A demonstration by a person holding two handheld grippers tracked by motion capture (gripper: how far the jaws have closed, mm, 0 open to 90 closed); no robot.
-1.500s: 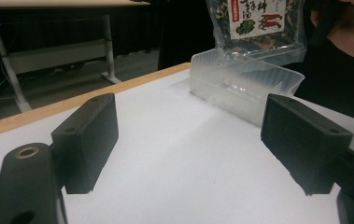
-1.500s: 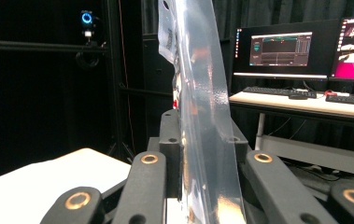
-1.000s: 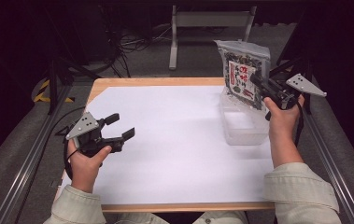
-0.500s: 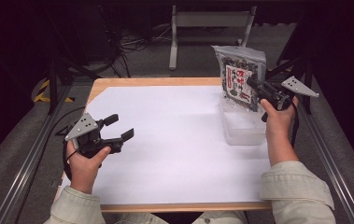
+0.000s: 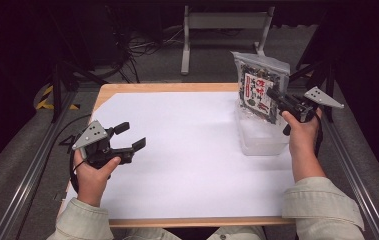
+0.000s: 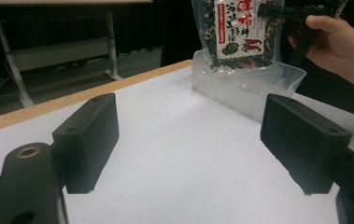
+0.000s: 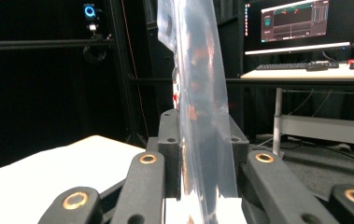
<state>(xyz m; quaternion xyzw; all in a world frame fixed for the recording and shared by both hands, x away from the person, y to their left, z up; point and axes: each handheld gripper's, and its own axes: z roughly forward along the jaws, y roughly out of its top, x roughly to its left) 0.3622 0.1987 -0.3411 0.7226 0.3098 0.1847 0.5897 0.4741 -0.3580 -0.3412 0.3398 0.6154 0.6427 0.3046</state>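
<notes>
One snack bag [image 5: 258,90] clamped by right gripper [image 5: 277,98], one clear tub [image 5: 260,141], left gripper [image 5: 129,137] agape

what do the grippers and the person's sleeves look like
Both the left gripper and the right gripper are black with blocky rectangular jaws, brass-coloured pivot pins, a grey three-cornered plate on top and a black trailing cable. The sleeves are pale beige-green with buttoned cuffs.

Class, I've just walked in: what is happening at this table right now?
A person works at a white-topped table with a gripper in each hand. The right gripper is shut on the edge of a clear snack bag, holding it upright above a clear plastic tub at the table's right side. The left gripper is open and holds nothing, raised over the table's left side.
</notes>
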